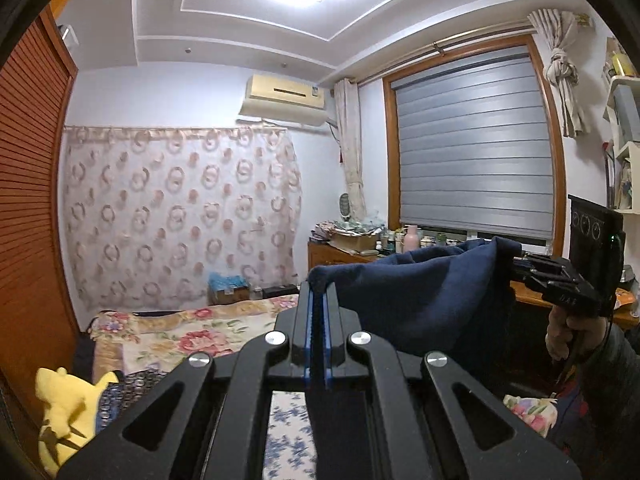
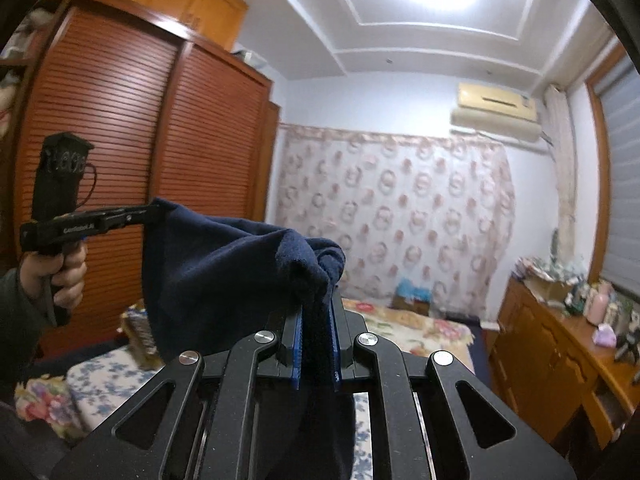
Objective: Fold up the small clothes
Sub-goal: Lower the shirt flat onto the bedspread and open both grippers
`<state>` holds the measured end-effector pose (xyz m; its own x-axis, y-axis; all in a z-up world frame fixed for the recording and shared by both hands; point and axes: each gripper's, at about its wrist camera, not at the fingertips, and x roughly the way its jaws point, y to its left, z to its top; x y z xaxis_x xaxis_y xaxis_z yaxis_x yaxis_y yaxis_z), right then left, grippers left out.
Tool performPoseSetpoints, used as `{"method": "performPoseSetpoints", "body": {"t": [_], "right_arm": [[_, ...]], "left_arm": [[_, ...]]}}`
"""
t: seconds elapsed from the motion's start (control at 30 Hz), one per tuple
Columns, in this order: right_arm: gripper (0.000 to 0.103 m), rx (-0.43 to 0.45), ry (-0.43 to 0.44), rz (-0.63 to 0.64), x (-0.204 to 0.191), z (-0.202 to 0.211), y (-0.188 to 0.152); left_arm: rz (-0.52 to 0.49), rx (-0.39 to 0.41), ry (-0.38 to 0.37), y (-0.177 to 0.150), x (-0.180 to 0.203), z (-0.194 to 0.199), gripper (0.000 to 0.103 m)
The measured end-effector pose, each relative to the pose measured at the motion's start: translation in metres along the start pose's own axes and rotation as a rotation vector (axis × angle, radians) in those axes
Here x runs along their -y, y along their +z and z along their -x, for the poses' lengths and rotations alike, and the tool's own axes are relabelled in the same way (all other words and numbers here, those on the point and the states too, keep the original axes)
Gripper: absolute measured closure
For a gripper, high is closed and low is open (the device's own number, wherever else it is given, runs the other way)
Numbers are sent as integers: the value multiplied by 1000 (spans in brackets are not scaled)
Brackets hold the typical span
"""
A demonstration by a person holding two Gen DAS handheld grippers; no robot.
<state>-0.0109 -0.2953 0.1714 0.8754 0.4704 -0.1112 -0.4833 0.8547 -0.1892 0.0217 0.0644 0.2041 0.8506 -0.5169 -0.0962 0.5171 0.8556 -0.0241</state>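
- So, you had one garment (image 1: 420,292) in play: a single dark navy piece, held up in the air above the bed (image 1: 192,328) and stretched between your two tongs.
- You had two tongs. Your left tongs (image 1: 319,292) were clamped tight on one edge of the garment, the blue pads (image 1: 308,332) almost meeting on a thin fold.
- Your right tongs (image 2: 316,312) were closed on a thicker bunch of the same cloth, which filled the gap between the pads and hung down behind them.
- Each camera saw the other tool: the right tongs sat at the right edge of the left wrist view with your hand (image 1: 568,336) on the grip, and the left tongs sat at the left of the right wrist view, also in a hand (image 2: 60,276).
- The garment sagged in the middle between the two grips and blocked part of the room behind it in both views.
- Around you there was one bed with a floral cover, one yellow plush toy (image 1: 68,404) at its near left, and one louvred wooden wardrobe (image 2: 132,140).
- One patterned curtain (image 1: 180,216) hung on the far wall, with one air conditioner (image 1: 284,100) above it.
- One window with a grey blind (image 1: 472,148) stood to the right, over one wooden bench (image 2: 560,344) crowded with small bottles and boxes too small to count.
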Motion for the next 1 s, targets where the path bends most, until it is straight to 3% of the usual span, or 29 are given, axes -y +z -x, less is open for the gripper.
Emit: {"method": "performPoseSetpoints", "body": {"t": [0.17, 0.27, 0.33, 0.37, 0.4, 0.43, 0.5, 0.67, 1.0], "right_arm": [[95, -79, 60, -25, 0, -35, -9], [95, -191, 71, -53, 7, -91, -41], [94, -273, 11, -47, 13, -136, -72], [89, -327, -8, -55, 17, -157, -88], [72, -416, -47, -63, 24, -184, -109], [64, -480, -91, -57, 29, -202, -124], [57, -568, -143, -59, 38, -227, -156], [55, -612, -105, -80, 33, -215, -184], [56, -653, 25, -106, -24, -151, -214]], "left_arm": [[16, -93, 52, -27, -26, -29, 101], [39, -194, 99, -68, -46, -76, 100], [42, -311, 140, -103, -60, -121, 97], [66, -394, 161, -125, -71, -144, 97], [81, -437, 167, -139, -75, -156, 97], [88, -479, 162, -155, -79, -165, 96], [88, -526, 149, -178, -77, -168, 76], [110, -581, 124, -213, -67, -148, 55], [122, -639, 95, -248, -27, -93, 53]]}}
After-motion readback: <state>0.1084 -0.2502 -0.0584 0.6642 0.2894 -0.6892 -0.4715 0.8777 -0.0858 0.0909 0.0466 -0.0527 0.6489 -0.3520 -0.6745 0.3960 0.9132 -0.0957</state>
